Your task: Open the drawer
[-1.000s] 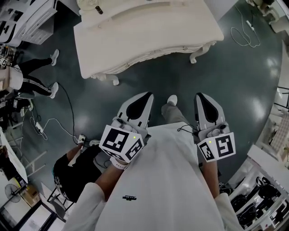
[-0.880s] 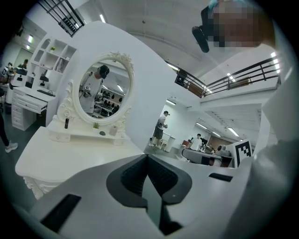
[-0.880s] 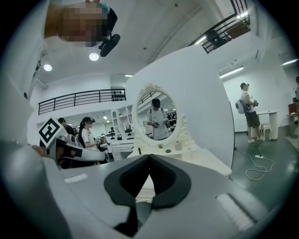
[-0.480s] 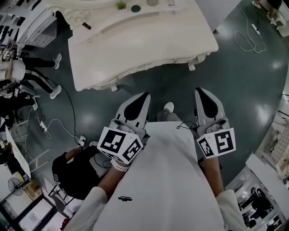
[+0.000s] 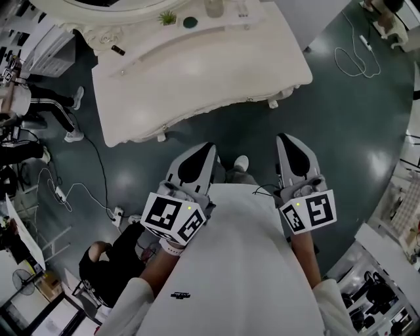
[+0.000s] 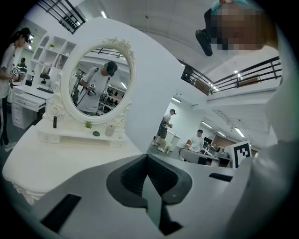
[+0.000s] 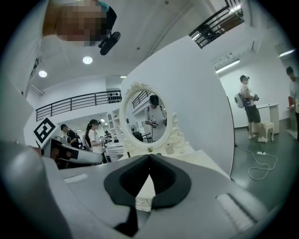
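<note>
The white desk [image 5: 197, 65] stands at 12 o'clock, well apart from both grippers. Its drawer [image 5: 210, 111] appears to sit closed in the curved front edge. The left gripper [image 5: 202, 149] and right gripper [image 5: 289, 139] have their jaws pressed together on nothing. The drawer is probably rigid, light wood that slides straight out; the small knob [image 5: 249, 100] looks like the place to pinch, though it is smooth and easily slipped off

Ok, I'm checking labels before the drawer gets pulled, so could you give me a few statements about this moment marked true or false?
1. The left tool and right tool are both shut and empty. True.
2. The right tool grips a drawer knob. False: it is in the air, short of the table.
3. A small plant stands at the foot of the mirror. True.
4. The mirror is square. False: it is oval.
</note>
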{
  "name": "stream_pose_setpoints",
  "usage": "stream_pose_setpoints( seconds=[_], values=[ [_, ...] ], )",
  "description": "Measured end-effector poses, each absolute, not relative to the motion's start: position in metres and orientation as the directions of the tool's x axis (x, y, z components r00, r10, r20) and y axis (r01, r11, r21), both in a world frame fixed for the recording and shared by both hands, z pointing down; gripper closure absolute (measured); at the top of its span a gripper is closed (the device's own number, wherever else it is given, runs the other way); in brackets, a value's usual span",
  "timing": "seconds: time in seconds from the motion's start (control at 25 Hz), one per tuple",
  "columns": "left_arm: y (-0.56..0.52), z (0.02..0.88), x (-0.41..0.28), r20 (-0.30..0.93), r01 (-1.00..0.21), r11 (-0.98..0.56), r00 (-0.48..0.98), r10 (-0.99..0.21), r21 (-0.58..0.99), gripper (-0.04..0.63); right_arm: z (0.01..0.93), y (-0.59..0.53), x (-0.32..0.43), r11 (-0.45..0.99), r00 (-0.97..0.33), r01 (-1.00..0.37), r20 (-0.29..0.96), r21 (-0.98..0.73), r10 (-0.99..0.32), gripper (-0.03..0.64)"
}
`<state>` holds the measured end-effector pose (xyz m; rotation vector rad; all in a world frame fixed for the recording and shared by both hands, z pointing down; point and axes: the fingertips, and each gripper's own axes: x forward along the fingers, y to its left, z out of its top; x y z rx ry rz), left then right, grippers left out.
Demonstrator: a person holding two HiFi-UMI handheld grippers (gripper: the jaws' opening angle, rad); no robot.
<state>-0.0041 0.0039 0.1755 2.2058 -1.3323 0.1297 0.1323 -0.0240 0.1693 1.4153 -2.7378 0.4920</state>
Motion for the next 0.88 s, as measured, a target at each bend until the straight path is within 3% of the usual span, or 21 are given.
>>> stream_pose_setpoints(
  seconds=[0.88],
  values=[
    [-0.019, 0.214, -0.052, 0.390, -0.845, -0.361, 0.510, -0.767, 0.395, 0.586, 0.206, -0.051, 0.099, 0.465, -0.517, -0.851, 0.237, -0.243, -0.823, 0.604]
  ],
)
